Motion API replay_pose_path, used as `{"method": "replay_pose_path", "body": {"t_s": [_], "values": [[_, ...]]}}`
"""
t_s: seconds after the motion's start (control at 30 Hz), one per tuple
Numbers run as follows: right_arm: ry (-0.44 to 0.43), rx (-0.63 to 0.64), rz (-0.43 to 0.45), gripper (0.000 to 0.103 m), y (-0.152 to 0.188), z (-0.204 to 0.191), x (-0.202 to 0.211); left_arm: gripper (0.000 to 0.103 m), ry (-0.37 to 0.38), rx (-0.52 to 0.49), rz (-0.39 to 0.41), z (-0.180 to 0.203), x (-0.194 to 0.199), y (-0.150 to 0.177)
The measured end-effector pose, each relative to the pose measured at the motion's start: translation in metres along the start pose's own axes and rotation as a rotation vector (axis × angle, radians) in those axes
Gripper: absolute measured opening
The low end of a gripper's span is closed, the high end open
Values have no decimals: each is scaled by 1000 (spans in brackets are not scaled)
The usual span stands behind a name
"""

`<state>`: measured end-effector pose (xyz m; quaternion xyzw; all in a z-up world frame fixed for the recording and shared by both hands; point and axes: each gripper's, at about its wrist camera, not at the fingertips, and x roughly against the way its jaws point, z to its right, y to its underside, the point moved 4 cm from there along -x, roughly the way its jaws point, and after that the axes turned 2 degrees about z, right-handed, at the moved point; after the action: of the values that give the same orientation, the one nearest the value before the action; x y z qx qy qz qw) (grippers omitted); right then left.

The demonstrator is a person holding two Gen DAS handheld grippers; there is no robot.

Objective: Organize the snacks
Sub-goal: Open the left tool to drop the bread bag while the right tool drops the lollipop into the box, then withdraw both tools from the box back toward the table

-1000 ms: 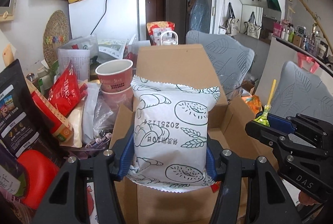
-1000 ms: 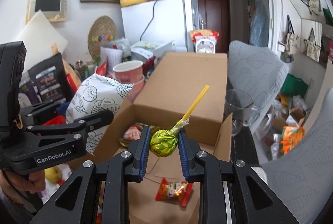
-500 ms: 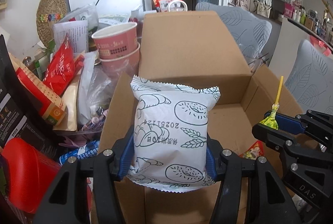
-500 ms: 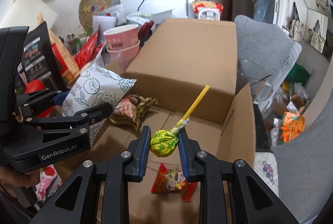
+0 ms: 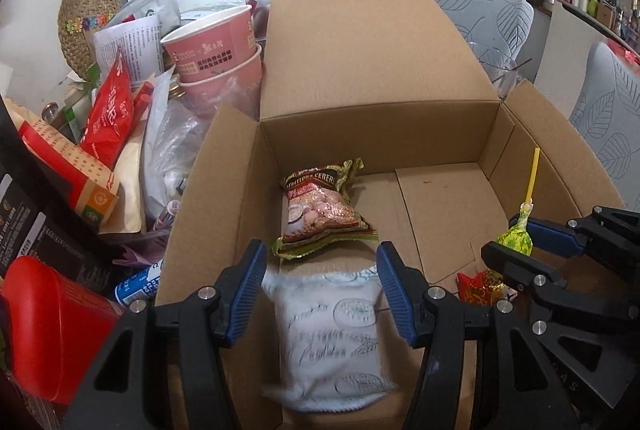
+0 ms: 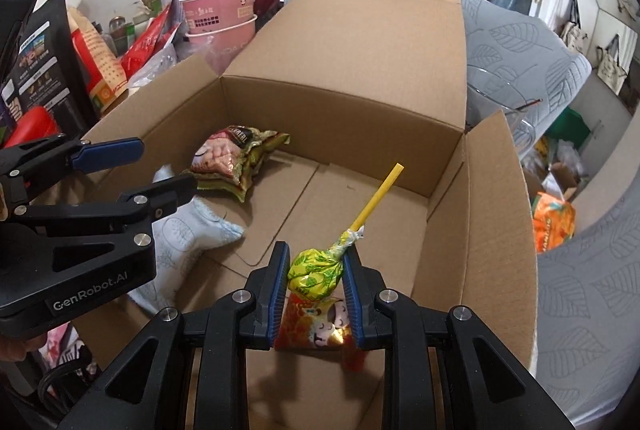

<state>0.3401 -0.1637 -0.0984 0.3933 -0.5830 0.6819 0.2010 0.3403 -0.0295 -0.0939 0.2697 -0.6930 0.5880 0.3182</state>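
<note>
An open cardboard box (image 5: pixel 380 126) (image 6: pixel 496 214) holds a cereal snack packet (image 5: pixel 320 206) (image 6: pixel 232 162) and a red candy packet (image 5: pixel 478 284) (image 6: pixel 316 330). My left gripper (image 5: pixel 322 288) (image 6: pixel 138 170) is open over the box's near left side. The white bread packet (image 5: pixel 332 338) (image 6: pixel 188 242) is blurred below its jaws, loose inside the box. My right gripper (image 6: pixel 316 270) (image 5: pixel 520 234) is shut on a green-wrapped lollipop (image 6: pixel 316 268) (image 5: pixel 516 238) with a yellow stick, held above the red candy packet.
Left of the box lies a pile of snack bags (image 5: pixel 108 118), stacked pink paper cups (image 5: pixel 216 50) (image 6: pixel 220 14) and a red container (image 5: pixel 52 326). A grey leaf-patterned chair (image 6: pixel 516 42) and a glass bowl (image 6: pixel 496 98) stand right of the box.
Both grippers moved down toward the box. My left gripper opened and let go of the white bread packet, which dropped into the box. The right gripper still holds the lollipop.
</note>
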Motion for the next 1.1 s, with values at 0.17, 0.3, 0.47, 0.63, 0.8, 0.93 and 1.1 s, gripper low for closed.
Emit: {"method": "replay_pose_path", "body": {"t_s": [0.17,0.3,0.47,0.63,0.8,0.93,1.1], "values": [[5,-4,-8,36,0,0,-1,57,12,14,-31,0,-4,3],[3,-1,0,36,0,-2,3,57,25,22,-26,2,0,2],[7,-15,23,36,-2,-1,15,57,30,21,-6,1,13,1],[18,-22,58,36,-5,0,38,57,38,26,29,2,37,-2],[27,-25,102,36,-8,-1,67,57,44,31,74,2,67,-5],[25,-24,139,36,-11,-5,93,57,44,32,112,1,92,-8],[31,-14,197,36,-12,-12,129,57,37,39,160,-3,126,-10]]}}
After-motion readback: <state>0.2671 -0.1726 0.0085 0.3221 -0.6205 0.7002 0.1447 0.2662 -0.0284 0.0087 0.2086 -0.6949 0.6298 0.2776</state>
